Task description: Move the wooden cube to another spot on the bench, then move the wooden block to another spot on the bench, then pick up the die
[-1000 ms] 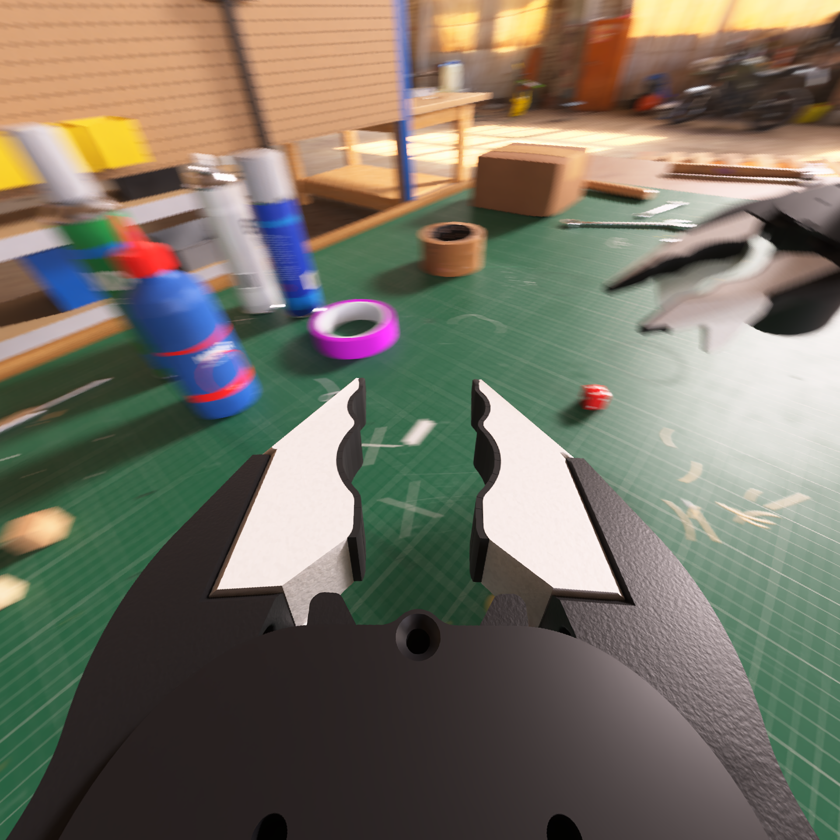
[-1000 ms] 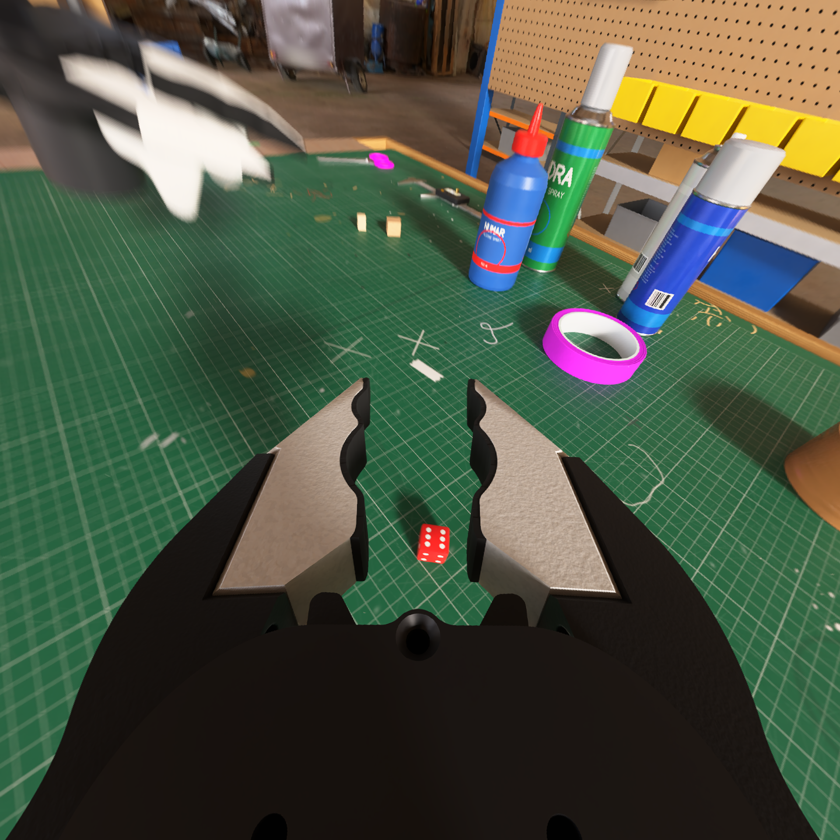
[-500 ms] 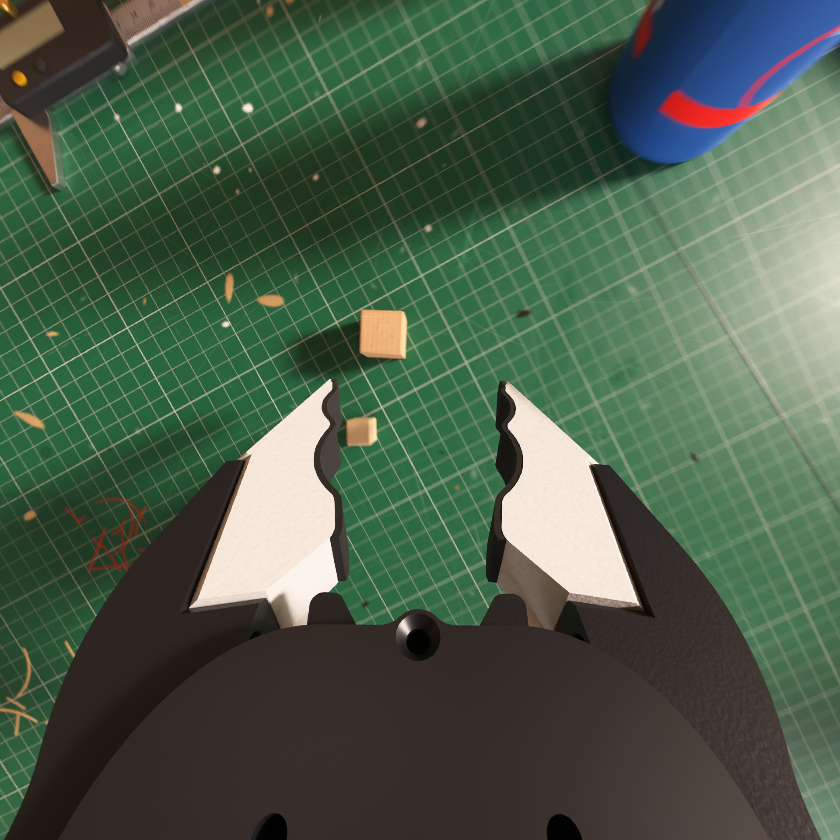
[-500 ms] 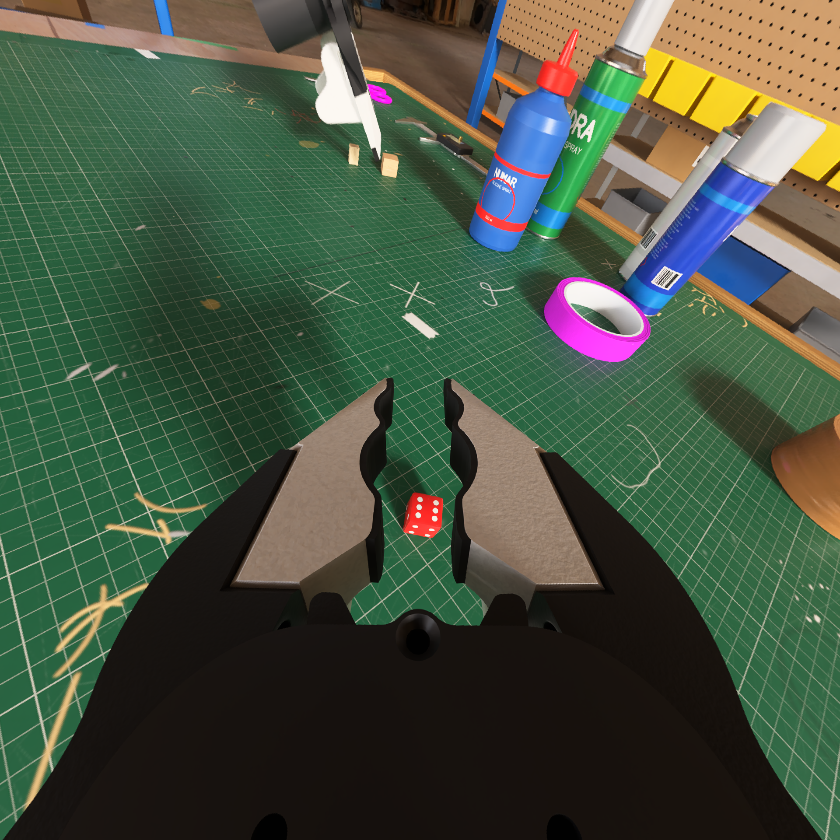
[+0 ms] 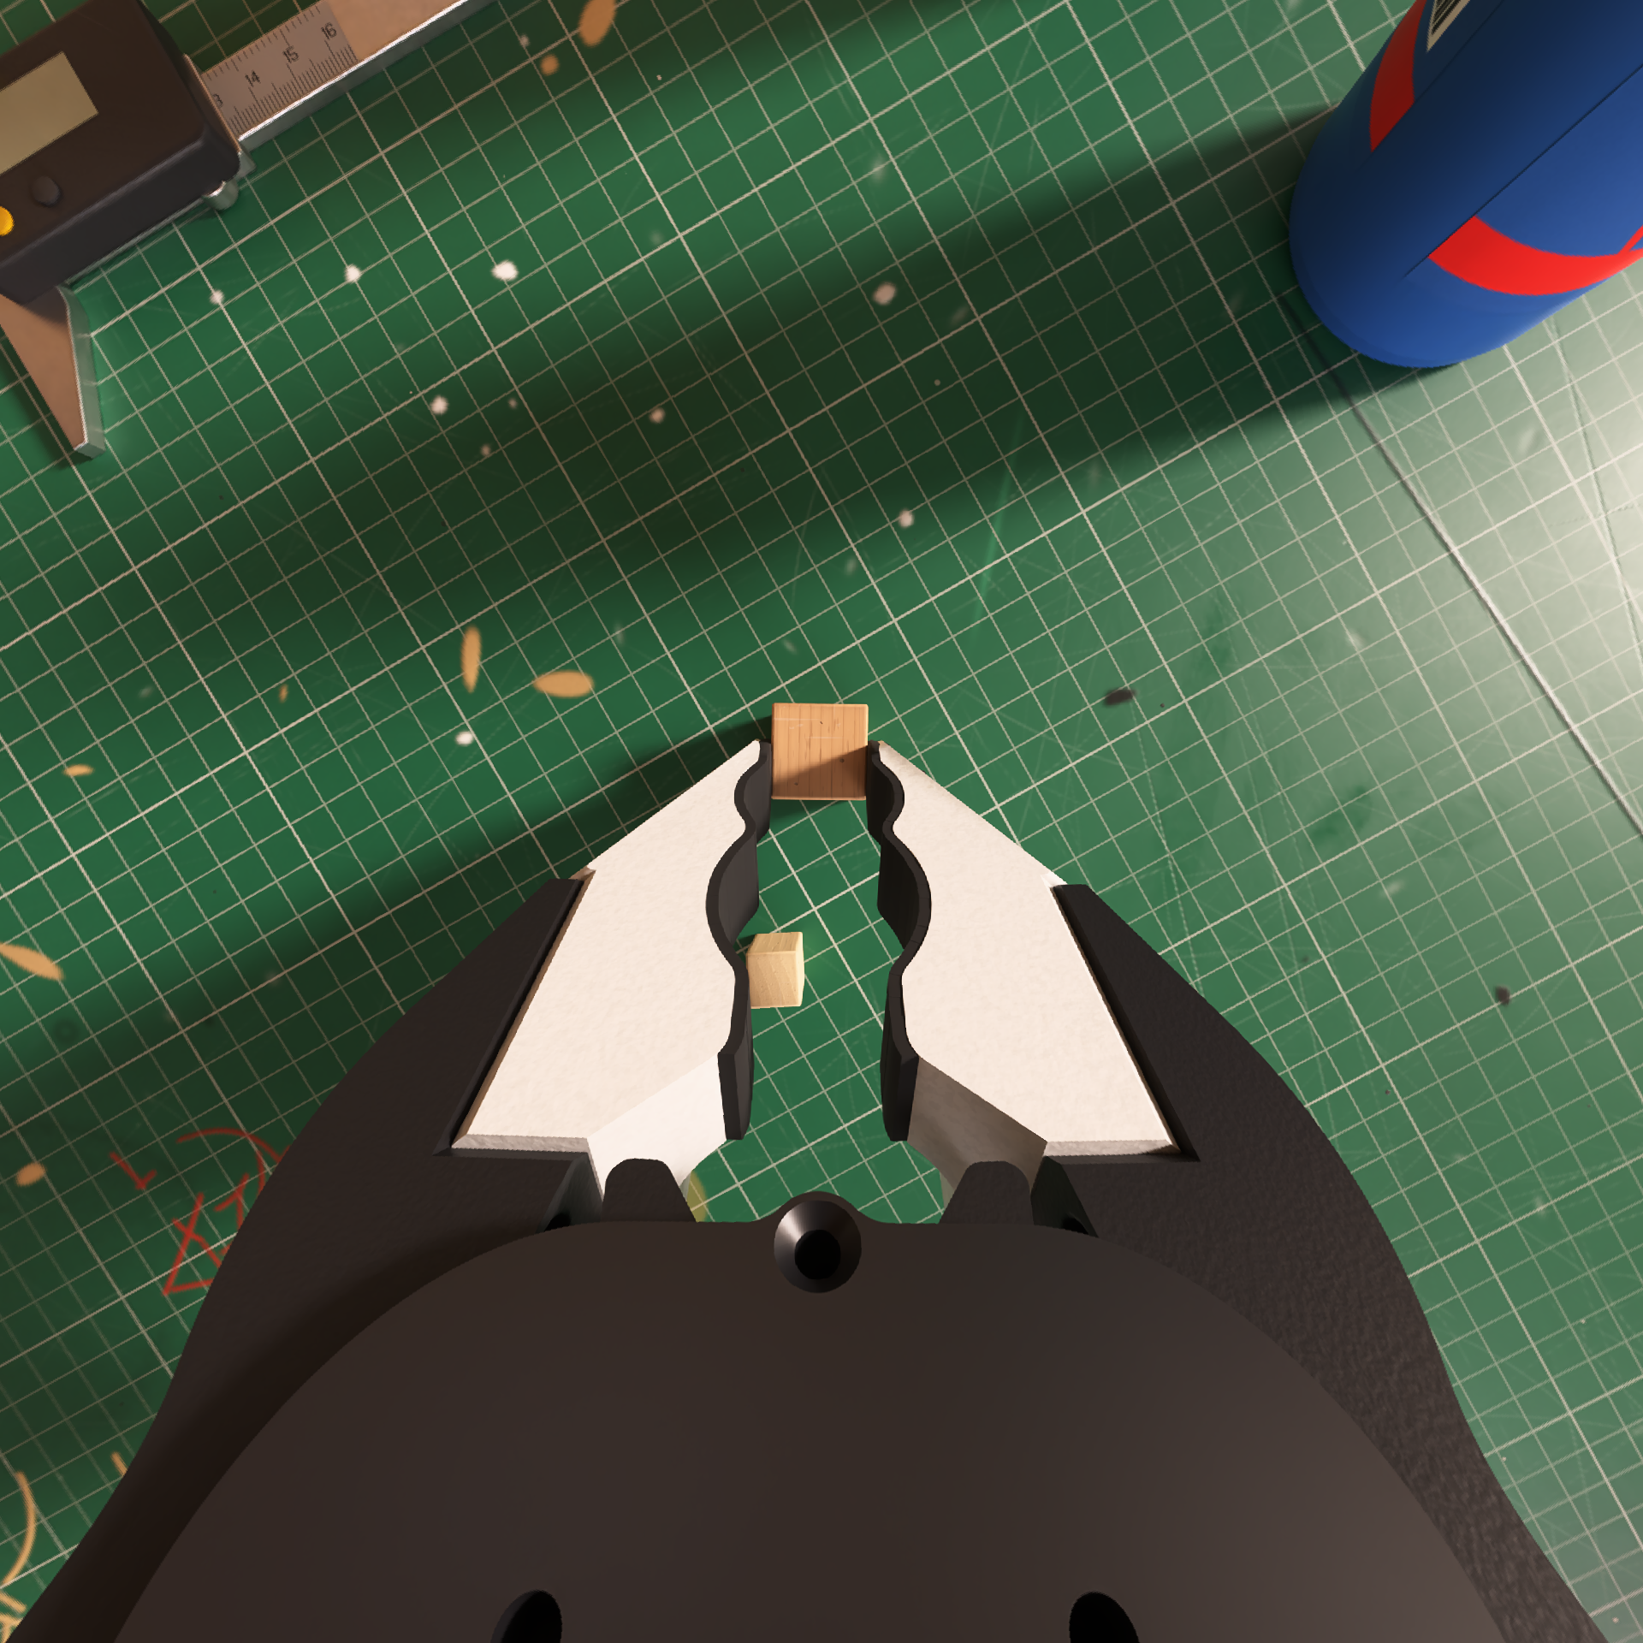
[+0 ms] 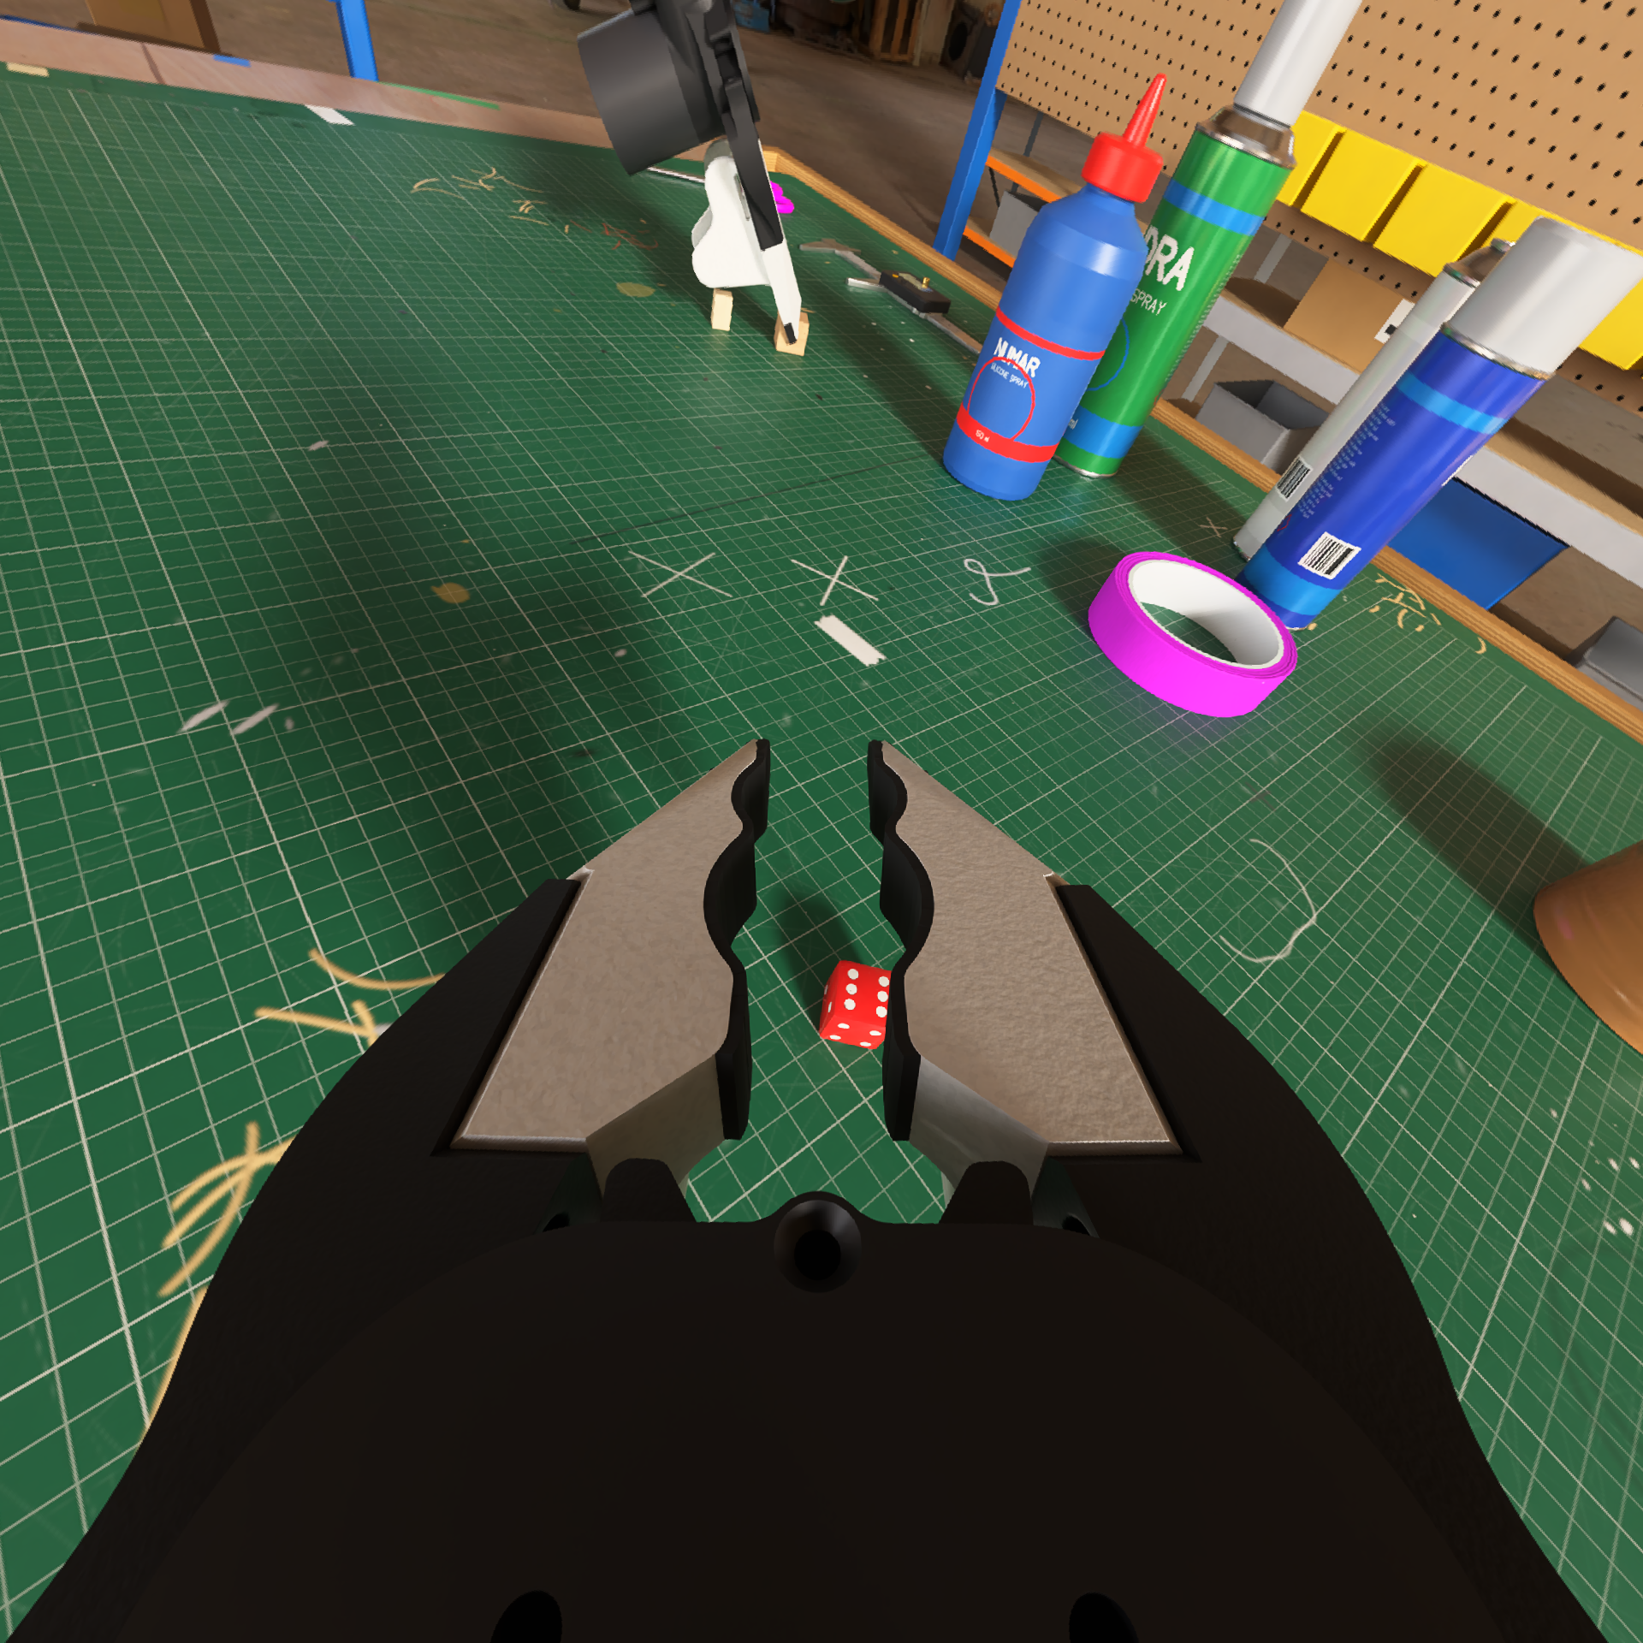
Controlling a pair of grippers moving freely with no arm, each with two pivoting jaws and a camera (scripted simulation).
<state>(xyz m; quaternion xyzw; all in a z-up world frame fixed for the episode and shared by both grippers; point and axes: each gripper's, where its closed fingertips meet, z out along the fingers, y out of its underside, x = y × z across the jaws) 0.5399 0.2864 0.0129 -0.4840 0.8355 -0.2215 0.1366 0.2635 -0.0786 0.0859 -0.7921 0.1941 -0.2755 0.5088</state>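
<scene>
In the left wrist view my left gripper (image 5: 818, 757) points down at the green mat and is shut on the tan wooden cube (image 5: 818, 733), pinched between its fingertips. The smaller, paler wooden block (image 5: 775, 969) lies on the mat below, close to the left finger. In the right wrist view the left gripper (image 6: 787, 324) stands over the cube (image 6: 793, 340), with the block (image 6: 721, 311) just left of it. My right gripper (image 6: 818, 756) hovers over the red die (image 6: 853, 1005). Its jaws stand narrow but apart and hold nothing. The die lies on the mat by the right finger.
A blue glue bottle (image 6: 1040, 356), a green spray can (image 6: 1156, 338), a blue spray can (image 6: 1422, 418) and a magenta tape roll (image 6: 1191, 649) line the right side. A digital caliper (image 5: 107, 178) lies upper left of the cube. A brown object (image 6: 1600, 960) sits at the right edge.
My left gripper swung from level to pointing down over the wooden pieces, lowered and shut on the cube. My right gripper narrowed its jaws and shifted slightly over the die.
</scene>
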